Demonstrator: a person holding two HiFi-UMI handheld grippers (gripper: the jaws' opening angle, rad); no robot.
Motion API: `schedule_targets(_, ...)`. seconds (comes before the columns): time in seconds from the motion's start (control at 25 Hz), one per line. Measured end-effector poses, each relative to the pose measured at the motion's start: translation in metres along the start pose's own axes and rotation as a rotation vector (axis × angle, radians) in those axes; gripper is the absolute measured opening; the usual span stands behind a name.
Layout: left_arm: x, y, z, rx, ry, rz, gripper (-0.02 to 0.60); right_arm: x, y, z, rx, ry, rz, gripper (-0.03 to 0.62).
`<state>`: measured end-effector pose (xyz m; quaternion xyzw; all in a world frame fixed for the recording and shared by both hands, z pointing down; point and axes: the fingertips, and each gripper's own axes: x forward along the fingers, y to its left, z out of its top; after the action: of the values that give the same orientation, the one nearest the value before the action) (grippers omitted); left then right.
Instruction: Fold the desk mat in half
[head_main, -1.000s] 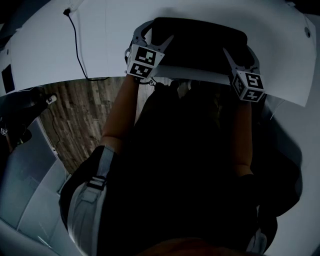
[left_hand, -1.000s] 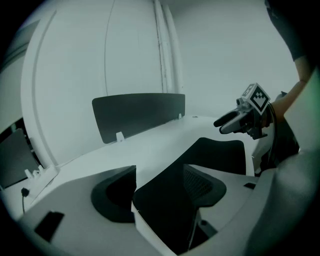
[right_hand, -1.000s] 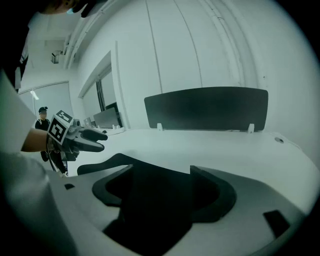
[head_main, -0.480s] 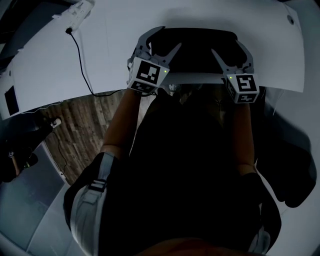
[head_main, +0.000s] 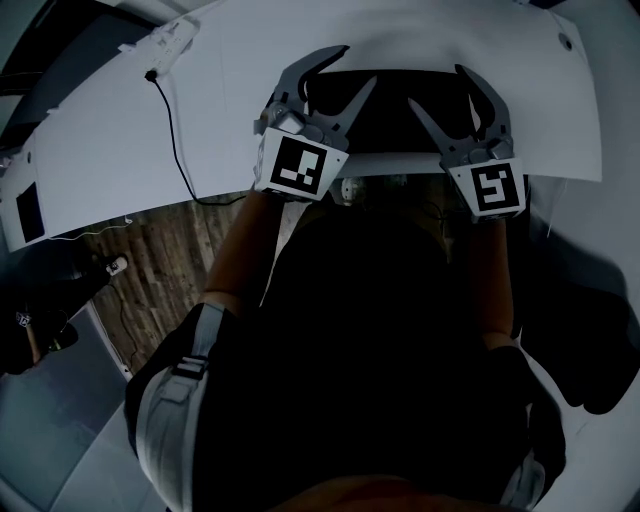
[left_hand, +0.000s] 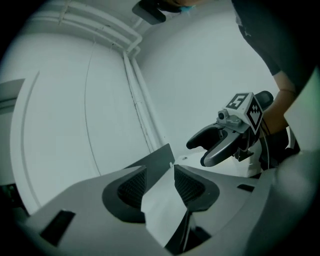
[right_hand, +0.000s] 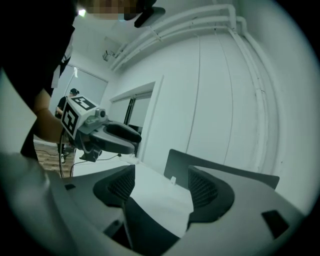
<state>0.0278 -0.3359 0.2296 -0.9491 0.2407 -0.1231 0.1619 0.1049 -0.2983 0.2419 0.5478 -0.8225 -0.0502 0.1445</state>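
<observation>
Both tongs have risen off the tabletop (head_main: 100, 150), bringing up the near edge of the desk mat (head_main: 390, 120); the rest lies on the tabletop. The left tongs (head_main: 358, 65) have just been closing but are parted around that edge. The right tongs (head_main: 435, 85) also stand apart around it. The fold looks begun.

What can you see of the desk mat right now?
The desk mat is a thin, dark, matte sheet lying flat on the white table, close to its front edge. The gripper views show it beyond the jaw tips as a dark grey panel with straight edges. The left gripper and right gripper hang over its two ends, jaws apart and pinching nothing; the left's have just been closing. Whether it is already folded cannot be told.
</observation>
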Motion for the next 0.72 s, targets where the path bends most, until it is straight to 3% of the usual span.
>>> schedule_targets(0.12,-0.005,0.003,0.022,0.031,-0.042,0.018,0.162,-0.005,0.003,0.030,-0.058,-0.076,0.014,0.346)
schedule_targets(0.2,-0.008,0.005,0.035,0.043,-0.068,0.028,0.144,-0.010,0.002,0.044,-0.089,-0.112,-0.006,0.304)
schedule_targets(0.32,-0.010,0.009,0.047,0.045,-0.097,0.039,0.116,-0.015,-0.004,0.058,-0.102,-0.164,-0.043,0.066)
schedule_targets(0.6,-0.017,0.021,0.058,0.037,-0.129,0.081,0.015,-0.011,0.004,0.080,-0.144,-0.220,0.001,0.037)
schedule_targets(0.72,-0.020,0.022,0.068,0.076,-0.155,0.099,0.014,-0.010,0.008,0.086,-0.159,-0.231,0.007,0.033)
